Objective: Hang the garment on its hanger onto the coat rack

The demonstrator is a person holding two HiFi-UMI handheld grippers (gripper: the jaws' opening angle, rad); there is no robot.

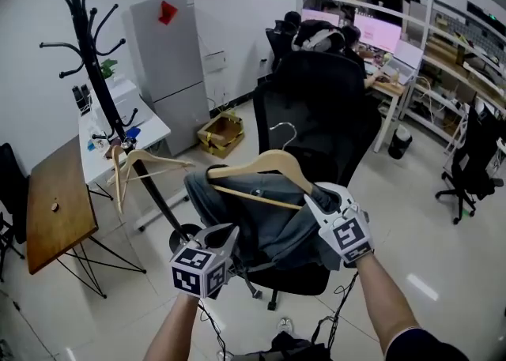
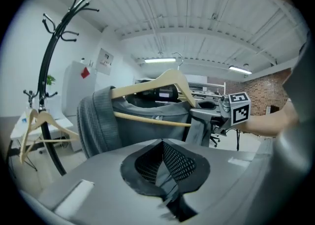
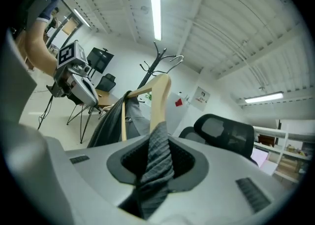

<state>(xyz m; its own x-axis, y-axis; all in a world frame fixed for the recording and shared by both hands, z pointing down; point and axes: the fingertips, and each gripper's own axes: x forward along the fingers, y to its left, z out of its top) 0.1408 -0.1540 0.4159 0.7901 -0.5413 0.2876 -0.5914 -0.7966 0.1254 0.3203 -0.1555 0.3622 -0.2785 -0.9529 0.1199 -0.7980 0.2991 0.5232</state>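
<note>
A grey-blue garment (image 1: 261, 213) hangs on a wooden hanger (image 1: 261, 166) with a metal hook, held up in front of a black office chair. My right gripper (image 1: 312, 197) is shut on the garment's ribbed cloth (image 3: 157, 155) at the hanger's right shoulder end (image 3: 158, 96). My left gripper (image 1: 229, 235) sits low at the garment's left side, its jaws shut with nothing between them (image 2: 162, 143); the garment (image 2: 98, 120) hangs just ahead of it. The black coat rack (image 1: 87, 59) stands off to the left, apart from the hanger.
Spare wooden hangers (image 1: 130, 166) hang low on the rack. A brown table (image 1: 55, 201) and a white desk (image 1: 150, 126) stand by it, with a grey cabinet (image 1: 166, 59) and a cardboard box (image 1: 221, 134) behind. The office chair (image 1: 324, 114) is right behind the garment.
</note>
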